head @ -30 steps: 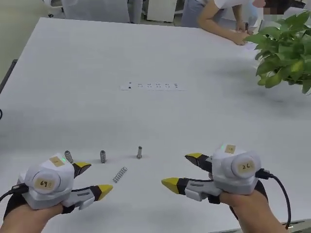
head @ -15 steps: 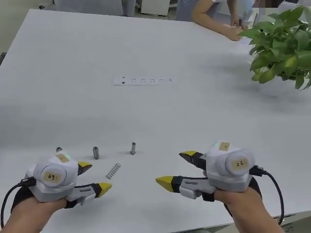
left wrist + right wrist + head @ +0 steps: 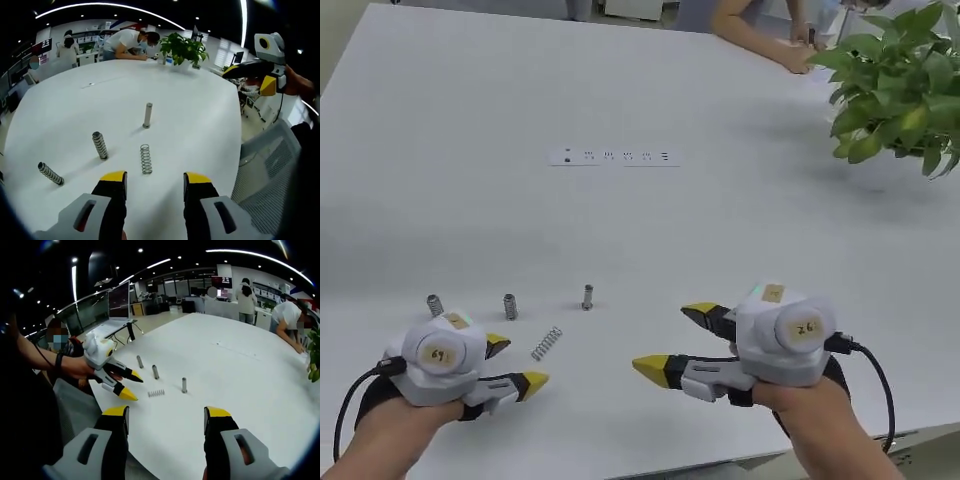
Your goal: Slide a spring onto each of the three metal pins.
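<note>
Three small metal pins stand in a row on the white table [image 3: 620, 90]. The left pin [image 3: 435, 304] and the middle pin [image 3: 510, 306] each carry a spring. The right pin [image 3: 587, 296] is bare, as it is in the left gripper view [image 3: 147, 115]. A loose spring [image 3: 547, 343] lies flat in front of them, just beyond my left gripper [image 3: 156, 176], which is open and empty. In the head view the left gripper [image 3: 517, 362] sits just left of that spring. My right gripper [image 3: 672, 338] hovers open and empty to the right of the pins.
A white power strip [image 3: 613, 157] lies mid-table. A potted green plant [image 3: 895, 90] stands at the far right. A person's arm [image 3: 760, 35] leans on the far edge. The near table edge runs just under both hands.
The head camera has shifted, so the whole scene sits a little differently. My left gripper has edged slightly nearer the loose spring, uncovering the left pin. Both grippers stay open.
</note>
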{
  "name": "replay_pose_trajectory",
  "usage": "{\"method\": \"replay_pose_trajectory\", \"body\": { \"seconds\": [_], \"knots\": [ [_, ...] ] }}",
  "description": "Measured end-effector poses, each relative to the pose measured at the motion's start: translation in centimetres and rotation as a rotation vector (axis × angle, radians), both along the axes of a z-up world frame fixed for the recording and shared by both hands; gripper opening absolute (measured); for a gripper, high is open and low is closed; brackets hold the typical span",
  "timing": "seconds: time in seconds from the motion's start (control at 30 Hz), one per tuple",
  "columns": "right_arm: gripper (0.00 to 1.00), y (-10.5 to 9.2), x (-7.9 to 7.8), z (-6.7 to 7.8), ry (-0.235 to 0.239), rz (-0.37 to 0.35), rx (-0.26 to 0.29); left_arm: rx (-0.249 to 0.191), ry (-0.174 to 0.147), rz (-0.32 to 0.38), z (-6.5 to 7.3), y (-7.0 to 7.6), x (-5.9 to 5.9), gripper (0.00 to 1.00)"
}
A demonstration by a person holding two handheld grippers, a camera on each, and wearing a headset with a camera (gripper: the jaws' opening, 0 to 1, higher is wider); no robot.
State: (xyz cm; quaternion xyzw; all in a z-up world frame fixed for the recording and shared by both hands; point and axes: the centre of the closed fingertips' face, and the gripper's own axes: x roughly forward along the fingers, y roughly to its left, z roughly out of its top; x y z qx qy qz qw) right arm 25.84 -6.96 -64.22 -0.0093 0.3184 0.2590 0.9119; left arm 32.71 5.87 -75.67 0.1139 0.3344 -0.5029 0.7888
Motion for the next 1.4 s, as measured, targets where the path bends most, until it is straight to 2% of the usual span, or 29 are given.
{"method": "replay_pose_trajectory", "body": {
  "seconds": [0.17, 0.53, 0.67, 0.8, 0.93, 1.1, 1.17, 1.4],
  "knots": [
    [0.59, -0.2, -0.1, -0.1, 0.004, -0.005, 0.001, 0.006, 0.012, 0.03, -0.9, -0.3, 0.5, 0.32],
    [0.58, -0.6, -0.5, -0.7, 0.023, -0.013, -0.002, 0.014, 0.046, 0.047, -2.7, -1.1, 0.8, 0.28],
    [0.58, -0.6, -0.5, -0.8, 0.029, -0.011, -0.005, 0.022, 0.048, 0.045, -3.1, -1.5, 0.9, 0.27],
    [0.58, -0.7, -0.4, -0.7, 0.028, -0.013, -0.006, 0.015, 0.031, 0.06, -2.9, -1.8, 1.4, 0.24],
    [0.58, -0.8, -0.3, -0.7, 0.027, -0.011, -0.013, 0.034, 0.001, 0.053, -3.0, -2.0, 1.7, 0.18],
    [0.58, -0.7, -0.3, -0.7, 0.027, -0.011, -0.013, 0.047, -0.019, 0.069, -3.2, -1.7, 2.2, 0.11],
    [0.58, -0.7, -0.3, -0.7, 0.026, -0.009, -0.014, 0.074, -0.058, 0.081, -3.3, -1.3, 2.8, 0.05],
    [0.57, -0.4, -0.3, -0.7, 0.024, -0.002, -0.021, 0.078, -0.043, 0.08, -3.3, -1.2, 2.6, 0.03]
  ]
}}
